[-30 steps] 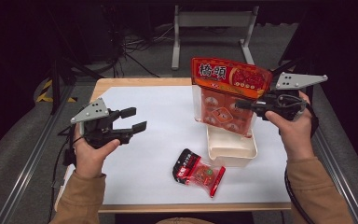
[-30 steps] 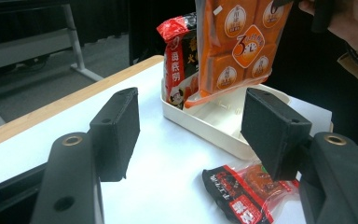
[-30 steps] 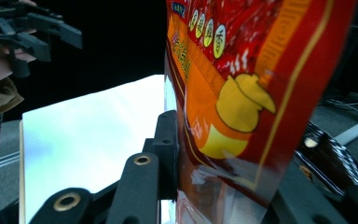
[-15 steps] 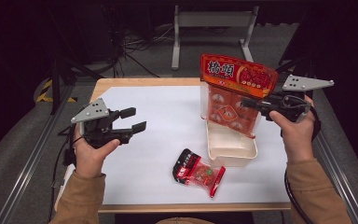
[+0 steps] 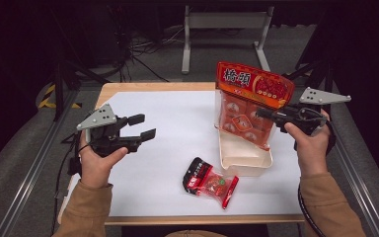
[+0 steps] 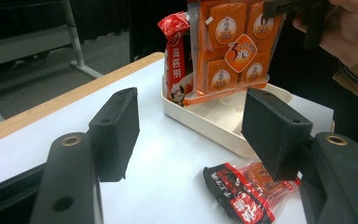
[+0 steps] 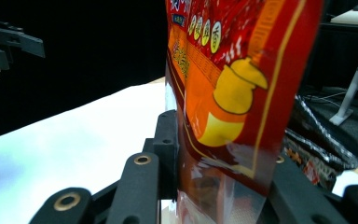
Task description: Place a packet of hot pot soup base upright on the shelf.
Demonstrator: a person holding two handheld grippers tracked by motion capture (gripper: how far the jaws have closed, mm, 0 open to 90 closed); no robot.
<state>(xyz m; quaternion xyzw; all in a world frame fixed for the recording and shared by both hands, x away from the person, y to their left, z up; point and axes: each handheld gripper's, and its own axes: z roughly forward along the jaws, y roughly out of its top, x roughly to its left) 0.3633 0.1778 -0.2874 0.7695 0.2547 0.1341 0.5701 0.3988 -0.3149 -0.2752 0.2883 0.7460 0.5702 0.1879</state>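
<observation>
My right gripper [image 5: 265, 113] is shut on the upper right edge of a large orange snack bag [image 5: 246, 106] and holds it upright. The bag's lower end hangs in the cream tray [image 5: 246, 171]. In the right gripper view the bag [image 7: 233, 84] is pinched between the jaws of the right gripper [image 7: 221, 154]. My left gripper [image 5: 143, 126] is open above the table's left side, holding nothing. Through its jaws I see the tray [image 6: 205, 122], the bag [image 6: 233, 46] and a red packet [image 6: 175, 60] standing in the tray. A small red-and-black packet [image 5: 209, 181] lies in front of the tray.
The white-covered table [image 5: 177, 123] has wooden edges, with metal rails along both sides. A metal stand [image 5: 224, 29] and cables lie on the floor beyond. A dark crinkled packet [image 7: 321, 140] sits behind the held bag.
My right gripper has raised the snack bag and shifted it slightly right over the tray. The left gripper and the small packet have stayed put.
</observation>
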